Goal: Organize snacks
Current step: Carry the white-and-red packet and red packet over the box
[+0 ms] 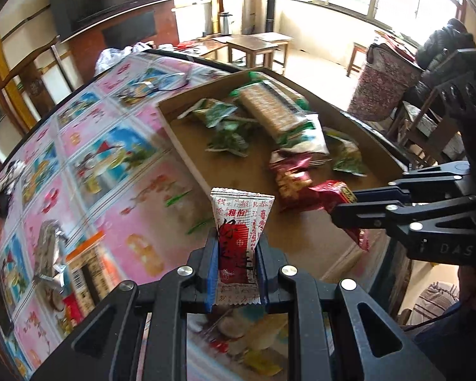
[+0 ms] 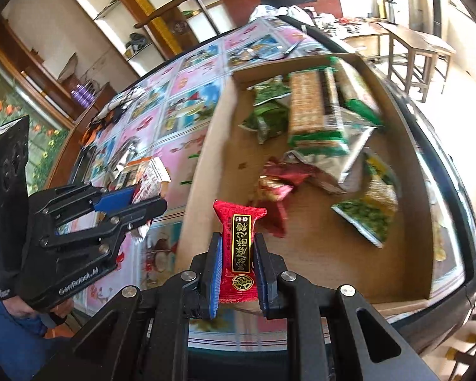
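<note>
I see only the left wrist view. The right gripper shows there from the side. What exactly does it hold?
Observer: The right gripper is shut on a red packet with a black label printed in gold.
Operator: From the other side, how is my white packet held?
Observer: The left gripper pinches the white packet; one end pokes out below it.
Operator: What carries that gripper?
Observer: A hand grips it from underneath.

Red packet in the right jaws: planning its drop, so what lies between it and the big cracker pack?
Crumpled red wrappers on the box floor, in the right wrist view.
</note>
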A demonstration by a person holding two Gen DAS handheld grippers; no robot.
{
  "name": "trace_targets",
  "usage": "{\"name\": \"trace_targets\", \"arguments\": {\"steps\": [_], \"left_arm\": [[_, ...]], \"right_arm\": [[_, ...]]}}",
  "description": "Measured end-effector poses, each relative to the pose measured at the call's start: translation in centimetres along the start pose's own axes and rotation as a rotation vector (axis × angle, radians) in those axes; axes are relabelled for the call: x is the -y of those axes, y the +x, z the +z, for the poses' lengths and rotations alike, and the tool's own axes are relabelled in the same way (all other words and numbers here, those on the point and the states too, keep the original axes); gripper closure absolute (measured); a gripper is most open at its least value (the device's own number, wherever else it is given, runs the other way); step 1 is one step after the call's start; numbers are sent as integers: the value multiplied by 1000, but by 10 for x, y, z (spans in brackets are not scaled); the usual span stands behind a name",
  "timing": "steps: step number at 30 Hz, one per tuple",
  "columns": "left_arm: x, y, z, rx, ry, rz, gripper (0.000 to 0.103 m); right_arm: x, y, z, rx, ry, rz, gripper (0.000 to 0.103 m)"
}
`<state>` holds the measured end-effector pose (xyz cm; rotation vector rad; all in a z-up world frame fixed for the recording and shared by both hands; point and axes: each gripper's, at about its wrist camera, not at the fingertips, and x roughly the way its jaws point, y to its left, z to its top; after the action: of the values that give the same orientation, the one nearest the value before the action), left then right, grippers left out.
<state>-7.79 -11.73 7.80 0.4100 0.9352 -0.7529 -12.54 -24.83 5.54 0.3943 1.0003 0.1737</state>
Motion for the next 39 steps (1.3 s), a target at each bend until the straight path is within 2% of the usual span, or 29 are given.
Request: {"name": "trace_targets", "arguments": {"steps": [7, 21, 39], "left_arm": [[28, 14, 12, -7, 65, -27, 83], [48, 47, 17, -58, 84, -41, 83], [47, 67, 16, -97, 66, -41, 83]], "right_arm": [[24, -8, 1, 19, 54, -35, 83], [53, -8, 3, 4, 101, -70, 83], [69, 2, 2, -41, 130, -84, 83]]}}
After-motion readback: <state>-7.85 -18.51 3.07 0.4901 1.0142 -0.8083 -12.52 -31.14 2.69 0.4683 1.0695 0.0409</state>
